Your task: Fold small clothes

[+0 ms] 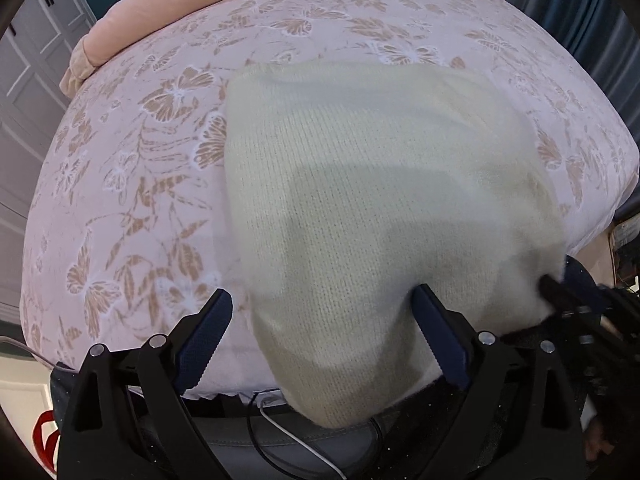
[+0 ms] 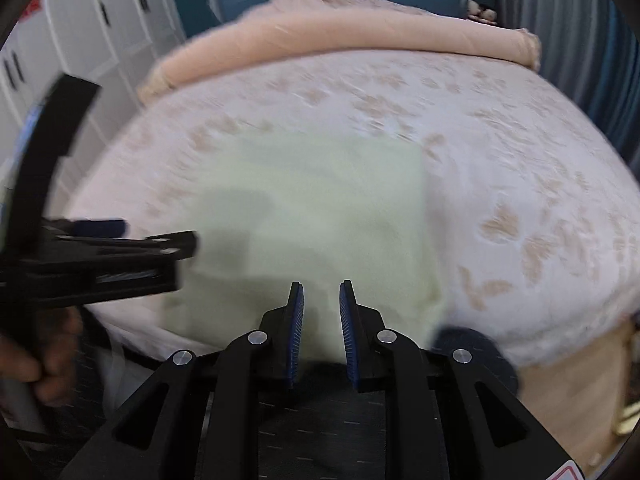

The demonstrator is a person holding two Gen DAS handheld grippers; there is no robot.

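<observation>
A cream knit garment lies folded on the pink floral bed sheet, and its near end bulges over the bed's front edge. My left gripper is open wide above that near end, one finger on each side and neither pad pressing on the knit. My right gripper meets the garment's near right corner. In the right wrist view the right gripper has its pads close together with the cream garment running in between them. The left gripper reaches in from the left.
A rolled pink blanket lies across the far end of the bed. White cupboards stand to the left and a dark curtain to the right. A person's hand holds the left tool. Cables hang below the bed's front edge.
</observation>
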